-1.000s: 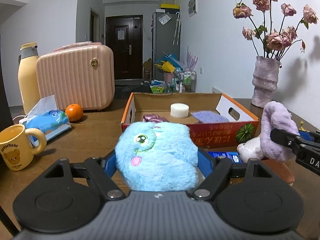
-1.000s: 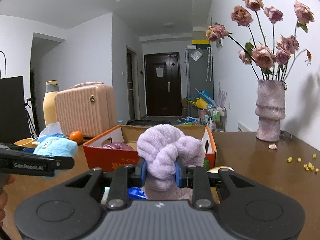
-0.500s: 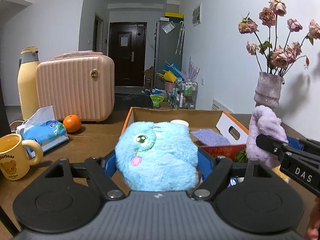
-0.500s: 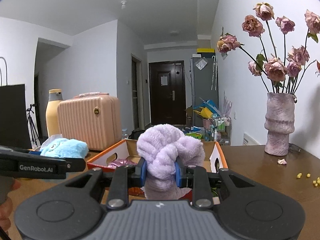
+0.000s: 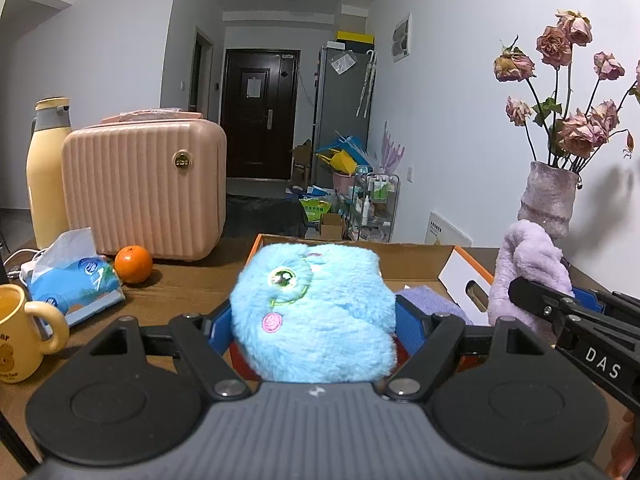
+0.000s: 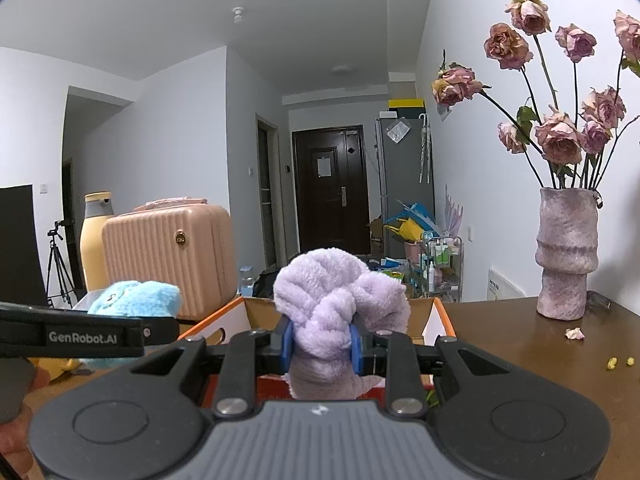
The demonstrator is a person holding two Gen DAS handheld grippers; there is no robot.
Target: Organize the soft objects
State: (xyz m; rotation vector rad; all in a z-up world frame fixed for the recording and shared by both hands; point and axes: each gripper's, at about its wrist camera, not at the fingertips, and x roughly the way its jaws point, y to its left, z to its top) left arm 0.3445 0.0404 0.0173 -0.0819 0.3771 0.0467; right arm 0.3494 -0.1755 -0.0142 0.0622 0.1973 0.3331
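Note:
My left gripper (image 5: 314,320) is shut on a fluffy blue plush toy (image 5: 312,312) and holds it in the air just in front of the open cardboard box (image 5: 460,268). My right gripper (image 6: 322,344) is shut on a knotted lilac fleece piece (image 6: 336,304), also held up in front of the box (image 6: 440,316). The lilac piece shows at the right of the left wrist view (image 5: 528,272), and the blue plush shows at the left of the right wrist view (image 6: 136,300). A purple cloth (image 5: 424,296) lies inside the box.
On the wooden table stand a pink suitcase (image 5: 144,188), a yellow flask (image 5: 46,176), an orange (image 5: 133,264), a tissue pack (image 5: 76,280) and a yellow mug (image 5: 20,336) on the left. A vase of dried roses (image 6: 566,256) stands at the right, with crumbs (image 6: 618,362) nearby.
Both grippers have risen with their soft objects; the box now sits lower in both views and its inside is mostly hidden behind the plush and the fleece.

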